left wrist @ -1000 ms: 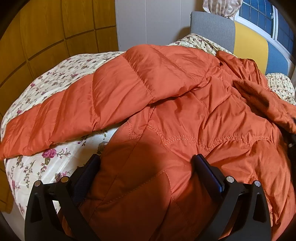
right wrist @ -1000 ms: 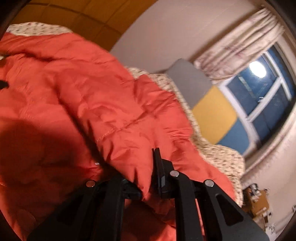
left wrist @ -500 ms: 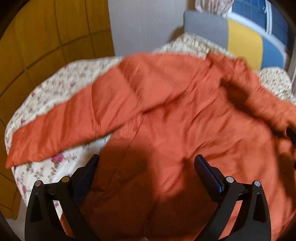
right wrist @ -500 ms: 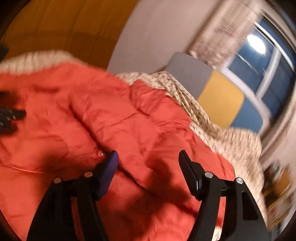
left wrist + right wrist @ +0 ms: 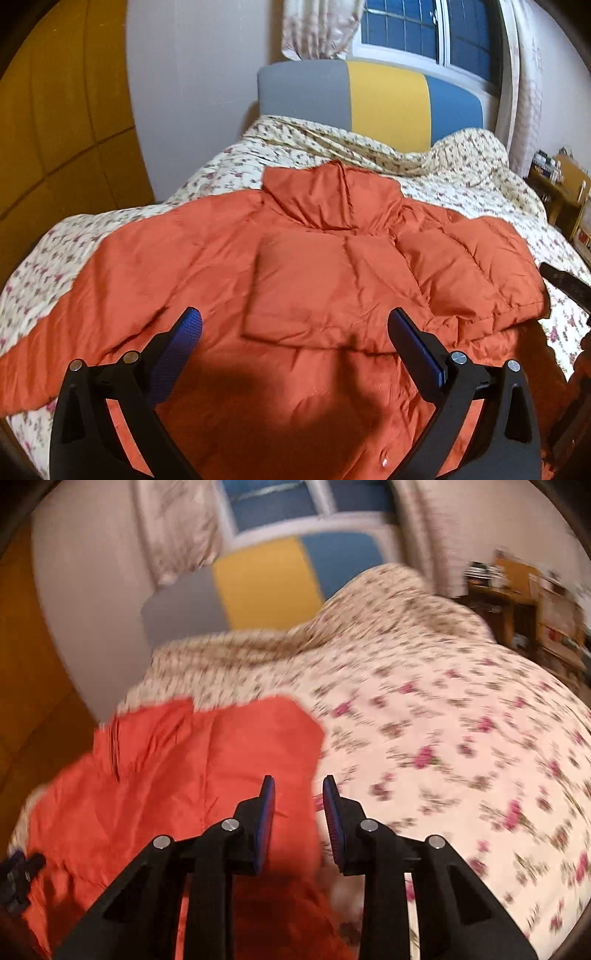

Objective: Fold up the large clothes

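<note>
An orange puffer jacket [image 5: 314, 280] lies spread on the bed, collar toward the headboard. Its right sleeve is folded across the chest; its left sleeve stretches out to the left. My left gripper [image 5: 293, 326] is open and empty, held above the jacket's lower half. My right gripper [image 5: 298, 792] is partly open and empty, over the jacket's right edge [image 5: 184, 775] where it meets the floral bedding. The right wrist view is blurred by motion.
A floral quilt [image 5: 461, 173] covers the bed. A grey, yellow and blue headboard [image 5: 384, 103] stands at the far end under a window. A wooden wardrobe [image 5: 55, 129] is at the left. A wooden shelf [image 5: 565, 199] with items stands at the right.
My right gripper let go of the jacket sleeve, which now lies folded across the chest, and swung right over the jacket's edge. My left gripper rose and pulled back, still open.
</note>
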`<state>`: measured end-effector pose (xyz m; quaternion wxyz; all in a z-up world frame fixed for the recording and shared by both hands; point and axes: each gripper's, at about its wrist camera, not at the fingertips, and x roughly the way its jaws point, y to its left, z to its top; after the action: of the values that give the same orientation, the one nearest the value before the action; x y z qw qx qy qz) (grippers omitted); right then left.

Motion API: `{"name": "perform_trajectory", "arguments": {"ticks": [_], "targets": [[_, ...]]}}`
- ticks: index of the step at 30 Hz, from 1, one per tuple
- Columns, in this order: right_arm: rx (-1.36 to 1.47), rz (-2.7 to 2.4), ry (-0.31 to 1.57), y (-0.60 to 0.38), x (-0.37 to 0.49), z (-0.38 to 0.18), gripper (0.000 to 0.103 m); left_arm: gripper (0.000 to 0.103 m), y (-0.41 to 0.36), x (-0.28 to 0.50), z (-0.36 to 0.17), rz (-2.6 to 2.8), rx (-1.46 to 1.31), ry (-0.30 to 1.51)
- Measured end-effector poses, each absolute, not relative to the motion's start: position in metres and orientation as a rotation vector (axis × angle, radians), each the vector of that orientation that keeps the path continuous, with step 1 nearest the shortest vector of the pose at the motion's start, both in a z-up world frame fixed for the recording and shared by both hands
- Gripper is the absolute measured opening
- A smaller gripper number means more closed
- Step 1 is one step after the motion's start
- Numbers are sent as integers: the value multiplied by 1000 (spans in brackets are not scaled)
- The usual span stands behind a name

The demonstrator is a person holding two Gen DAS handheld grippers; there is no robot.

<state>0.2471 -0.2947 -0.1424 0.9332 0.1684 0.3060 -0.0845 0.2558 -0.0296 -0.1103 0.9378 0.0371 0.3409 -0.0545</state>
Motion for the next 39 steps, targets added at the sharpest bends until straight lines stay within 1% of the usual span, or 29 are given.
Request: {"name": "perform_trajectory", "arguments": {"ticks": [3,7,11,13,17,19,24,28,32,39], "targets": [[238,-115,690,-270,265,-156,23,100,-37,275,-119,-99,97,714],[224,-108,772,-265,281,-185,23,100,-35,294,-145,-53,142,768],[260,-98,759,-269,279,-192,22,100,-19,308,-172,-111,26,866],[288,-89,738,-270,272,-191,23,100,-17,306,-174,-117,11,864],[360,-116,600,-283,246,-165,27,100,-17,300,-176,-113,15,859],[367,-131,575,-287,250,-154,27,100,-20,300,-178,-108,23,854],[403,-148,628,-296,297,-156,27,100,-21,300,-178,-104,27,851],[373,-183,718,-299,327,-181,27,100,-22,303,-179,-101,27,852],[316,-206,751,-292,337,-198,27,100,-23,305,-180,-102,22,854],[278,-235,735,-289,329,-197,29,100,-24,307,-181,-99,22,851]]}}
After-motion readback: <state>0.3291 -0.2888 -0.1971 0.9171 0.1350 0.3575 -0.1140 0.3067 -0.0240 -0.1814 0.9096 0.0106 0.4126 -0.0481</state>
